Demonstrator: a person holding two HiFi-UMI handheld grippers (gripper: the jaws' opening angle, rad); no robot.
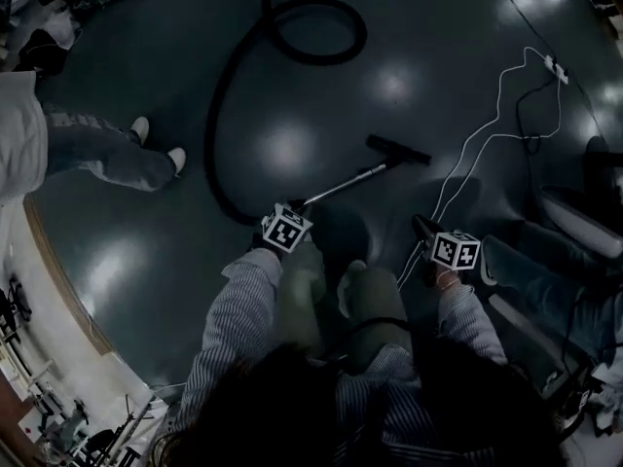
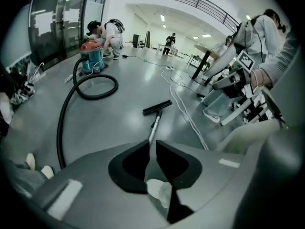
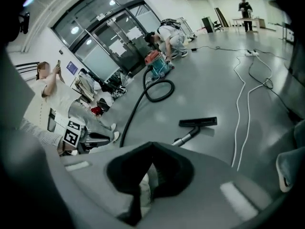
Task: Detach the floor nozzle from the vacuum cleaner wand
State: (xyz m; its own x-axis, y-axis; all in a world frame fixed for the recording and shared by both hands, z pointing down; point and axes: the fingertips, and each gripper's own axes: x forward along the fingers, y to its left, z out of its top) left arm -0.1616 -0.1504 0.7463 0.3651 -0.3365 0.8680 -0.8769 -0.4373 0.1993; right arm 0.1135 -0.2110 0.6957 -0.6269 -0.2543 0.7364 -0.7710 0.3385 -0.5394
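The black floor nozzle (image 1: 397,150) lies on the dark floor, joined to the silver wand (image 1: 346,185), which runs back toward me. A black hose (image 1: 219,95) loops away from it to the red and blue vacuum canister (image 2: 91,56). My left gripper (image 1: 294,212) hangs over the wand's near end, its jaws a crack apart with nothing between them; in the left gripper view (image 2: 150,144) the wand (image 2: 155,126) and nozzle (image 2: 157,107) lie straight ahead. My right gripper (image 1: 421,225) is shut and empty, to the right of the wand. The right gripper view (image 3: 152,145) shows the nozzle (image 3: 198,122) ahead.
White cables (image 1: 487,134) and a power strip (image 1: 557,69) lie right of the nozzle. A person's legs (image 1: 107,154) stand at the left, and another person's legs (image 1: 545,270) are close at the right. Someone crouches by the canister (image 2: 107,32).
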